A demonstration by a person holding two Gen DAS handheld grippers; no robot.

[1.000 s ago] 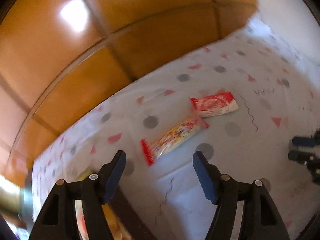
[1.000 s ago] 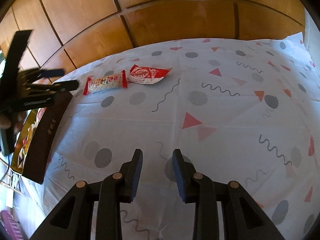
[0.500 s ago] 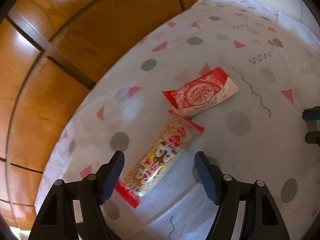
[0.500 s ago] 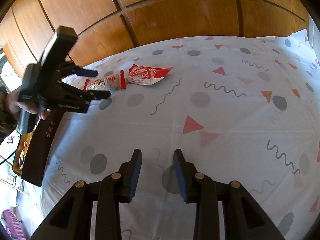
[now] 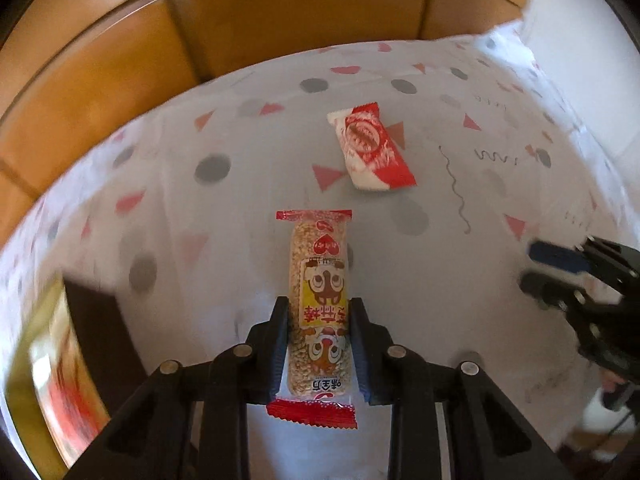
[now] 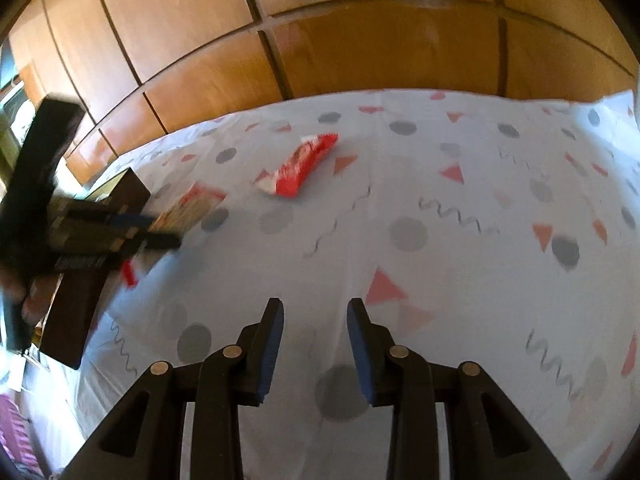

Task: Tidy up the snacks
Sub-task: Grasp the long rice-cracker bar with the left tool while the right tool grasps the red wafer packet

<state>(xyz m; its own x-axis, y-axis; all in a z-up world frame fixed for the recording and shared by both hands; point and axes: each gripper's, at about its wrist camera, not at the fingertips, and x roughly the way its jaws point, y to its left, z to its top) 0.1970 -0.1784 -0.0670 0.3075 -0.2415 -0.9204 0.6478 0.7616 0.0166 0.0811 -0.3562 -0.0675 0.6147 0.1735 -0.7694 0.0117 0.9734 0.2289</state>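
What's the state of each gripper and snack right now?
left gripper: shut on the rice bar.
rice bar: clamped lengthwise between the fingers, sealed.
right gripper: open, holding nothing, above the tablecloth.
red wafer pack: lying flat on the cloth, sealed, untouched.

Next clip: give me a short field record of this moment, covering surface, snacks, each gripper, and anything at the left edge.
surface: patterned cloth
left gripper: shut on the rice bar, fingers on its long sides
rice bar: long clear pack, red ends, lengthwise between the fingers
right gripper: open, empty, over the cloth
red packet: lying on the cloth beyond the bar, untouched
dark box: at the cloth's left edge, contents blurred
backdrop: wood panels
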